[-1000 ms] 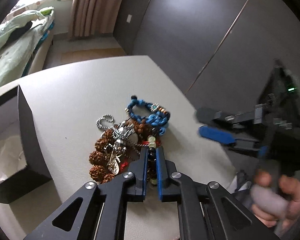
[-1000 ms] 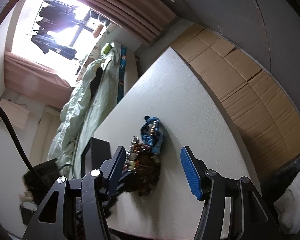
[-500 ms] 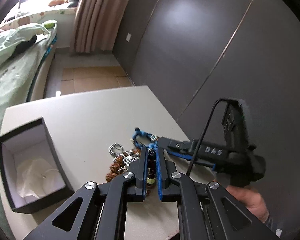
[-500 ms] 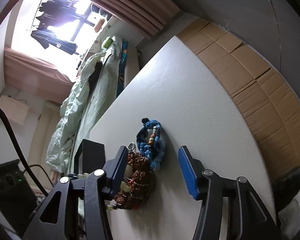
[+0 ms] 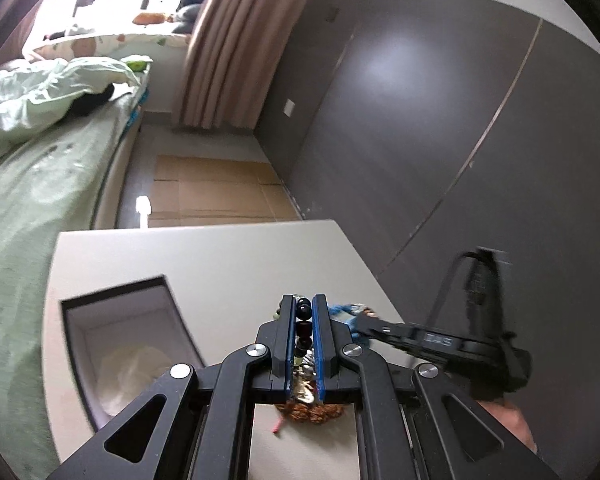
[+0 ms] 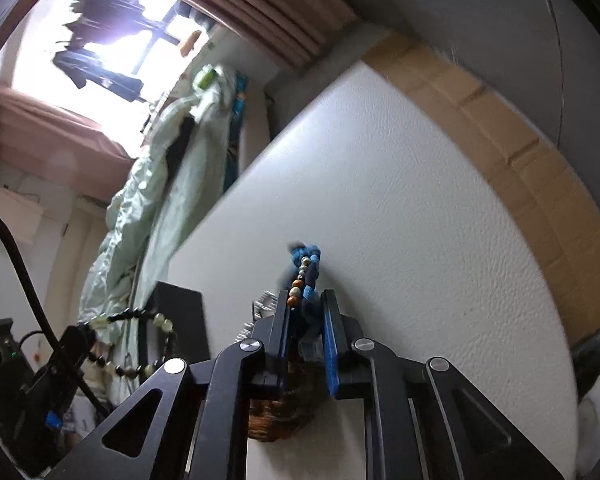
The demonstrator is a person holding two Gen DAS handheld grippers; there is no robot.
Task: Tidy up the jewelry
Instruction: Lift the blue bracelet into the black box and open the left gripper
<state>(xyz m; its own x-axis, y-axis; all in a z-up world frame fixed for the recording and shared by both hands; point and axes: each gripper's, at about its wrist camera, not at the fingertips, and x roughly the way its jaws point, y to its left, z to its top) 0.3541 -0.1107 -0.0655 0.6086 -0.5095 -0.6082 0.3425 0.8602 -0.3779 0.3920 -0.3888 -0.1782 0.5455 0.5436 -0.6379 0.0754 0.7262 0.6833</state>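
My left gripper (image 5: 303, 303) is shut on a dark bead bracelet (image 5: 304, 313) and holds it up above the white table (image 5: 220, 264). In the right wrist view that bracelet (image 6: 165, 324) hangs as a loop from the left gripper (image 6: 80, 332). The jaws of my right gripper (image 6: 305, 305) are closing, and the blue braided bracelet (image 6: 309, 258) is pinched between them on the table. Brown seed beads (image 6: 278, 420) lie under them. From the left wrist view, the right gripper (image 5: 360, 322) reaches into the pile beside the blue bracelet (image 5: 346, 310).
An open black box (image 5: 112, 304) with a white lining stands on the table to the left of the pile; it also shows as the dark box (image 6: 180, 320). A bed with green bedding (image 5: 40, 184) runs along the table's left side. Cardboard (image 6: 540, 184) covers the floor.
My left gripper rose and drew back with the dark bead bracelet, lifting it off the pile. The right gripper moved onto the pile and its wide jaws narrowed around the blue bracelet.
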